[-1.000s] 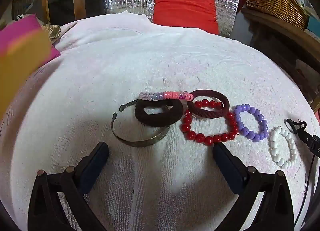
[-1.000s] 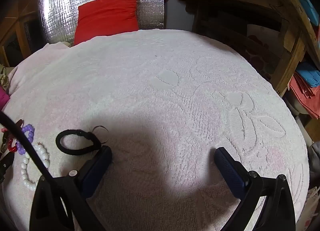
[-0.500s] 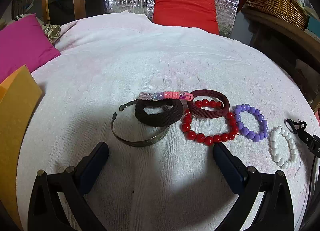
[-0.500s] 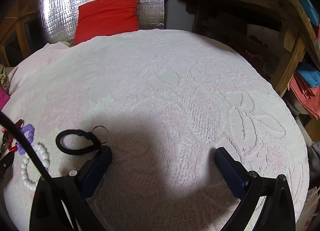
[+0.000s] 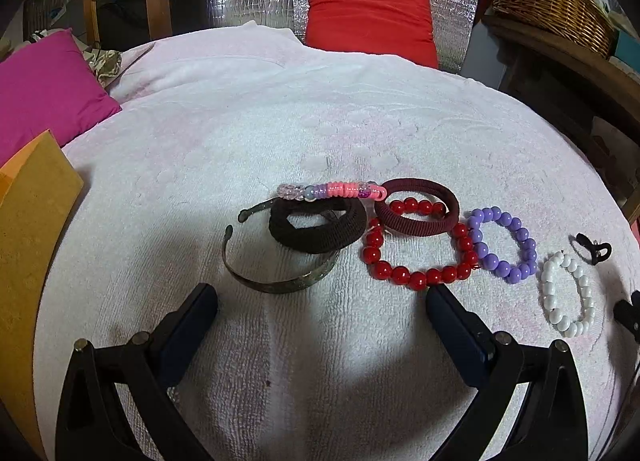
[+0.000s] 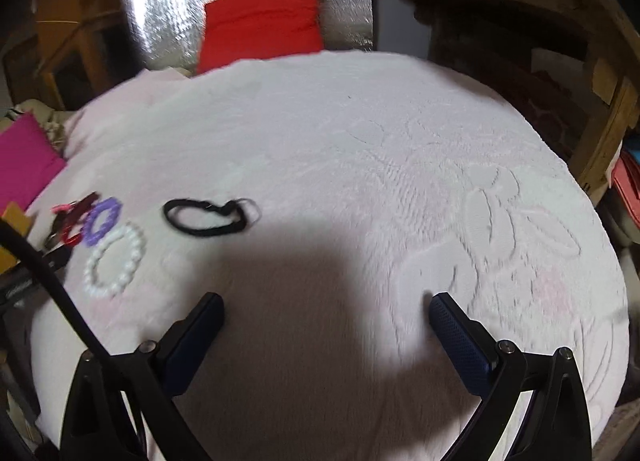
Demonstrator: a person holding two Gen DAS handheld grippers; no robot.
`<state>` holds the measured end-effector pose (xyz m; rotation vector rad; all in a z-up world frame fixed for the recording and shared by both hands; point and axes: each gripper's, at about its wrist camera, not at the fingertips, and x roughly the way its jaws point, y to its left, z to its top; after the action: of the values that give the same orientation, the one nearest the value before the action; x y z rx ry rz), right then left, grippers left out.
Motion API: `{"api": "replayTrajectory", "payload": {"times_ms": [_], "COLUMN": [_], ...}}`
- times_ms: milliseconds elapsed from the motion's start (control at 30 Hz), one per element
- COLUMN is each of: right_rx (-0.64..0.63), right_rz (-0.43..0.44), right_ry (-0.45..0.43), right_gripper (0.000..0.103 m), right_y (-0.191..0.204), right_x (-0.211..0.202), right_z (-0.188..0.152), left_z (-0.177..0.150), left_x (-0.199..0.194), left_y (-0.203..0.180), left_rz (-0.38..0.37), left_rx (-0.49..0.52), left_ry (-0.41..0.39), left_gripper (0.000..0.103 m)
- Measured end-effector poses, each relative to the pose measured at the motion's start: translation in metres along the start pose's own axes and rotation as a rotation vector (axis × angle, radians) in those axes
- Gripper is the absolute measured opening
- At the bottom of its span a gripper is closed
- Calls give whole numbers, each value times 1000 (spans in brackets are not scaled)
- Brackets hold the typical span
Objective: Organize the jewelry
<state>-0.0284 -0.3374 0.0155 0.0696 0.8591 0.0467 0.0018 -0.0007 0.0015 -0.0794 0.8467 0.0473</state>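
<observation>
Bracelets lie in a row on a white towel (image 5: pixel 320 109): a metal cuff (image 5: pixel 276 281), a dark brown band (image 5: pixel 318 227), a pink and purple bead bracelet (image 5: pixel 332 191), a maroon band (image 5: pixel 418 207), a red bead bracelet (image 5: pixel 416 257), a purple bead bracelet (image 5: pixel 504 245) and a white bead bracelet (image 5: pixel 566 295). My left gripper (image 5: pixel 320 321) is open and empty just in front of them. My right gripper (image 6: pixel 326 325) is open and empty. In the right wrist view a black band (image 6: pixel 204 217) lies ahead to its left, beside the white bracelet (image 6: pixel 116 261) and the purple bracelet (image 6: pixel 103 221).
A yellow board (image 5: pixel 28 229) and a magenta cushion (image 5: pixel 44 89) sit at the left edge. A red cushion (image 5: pixel 370 17) leans on a silver foil wall at the back. A wicker basket (image 5: pixel 552 1) stands on a wooden shelf at the right. A black cable (image 6: pixel 48 277) crosses the right wrist view.
The right gripper has pulled back and turned left, so the black band and the bead bracelets sit farther ahead in its blurred view. The yellow board settled at the left. The left gripper stayed still.
</observation>
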Motion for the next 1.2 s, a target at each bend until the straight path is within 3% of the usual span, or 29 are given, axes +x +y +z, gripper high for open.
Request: {"api": "replayTrajectory", "payload": {"times_ms": [100, 167, 267, 333, 500, 700, 900, 1033, 1200], "right_rx": [15, 19, -1, -18, -31, -72, -83, -69, -74], "right_rz": [-11, -17, 6, -12, 43, 69, 59, 81, 81], "right_ry": [14, 44, 28, -30, -158, -259, -302, -324, -345], "right_gripper": [103, 103, 103, 103, 103, 103, 103, 103, 103], "right_y": [3, 6, 15, 22, 52, 93, 116, 112, 116], "right_x": [-5, -8, -33, -56, -122, -192, -237, -262, -290], "right_z": [-3, 0, 6, 15, 21, 6, -8, -14, -22], "left_z": [1, 2, -5, -12, -27, -32, -30, -34, -40], "left_x": [-1, -7, -32, -66, -159, -247, -306, -343, -375], "left_y": [-5, -4, 1, 7, 12, -4, 4, 3, 3], "left_rz": [25, 23, -32, -1, 81, 198, 167, 195, 207], "left_rx": [-1, 9, -11, -20, -11, 115, 76, 54, 37], "left_ry": [25, 98, 168, 101, -51, -216, -316, -392, -431], "left_gripper": [103, 103, 103, 103, 103, 103, 103, 103, 103]}}
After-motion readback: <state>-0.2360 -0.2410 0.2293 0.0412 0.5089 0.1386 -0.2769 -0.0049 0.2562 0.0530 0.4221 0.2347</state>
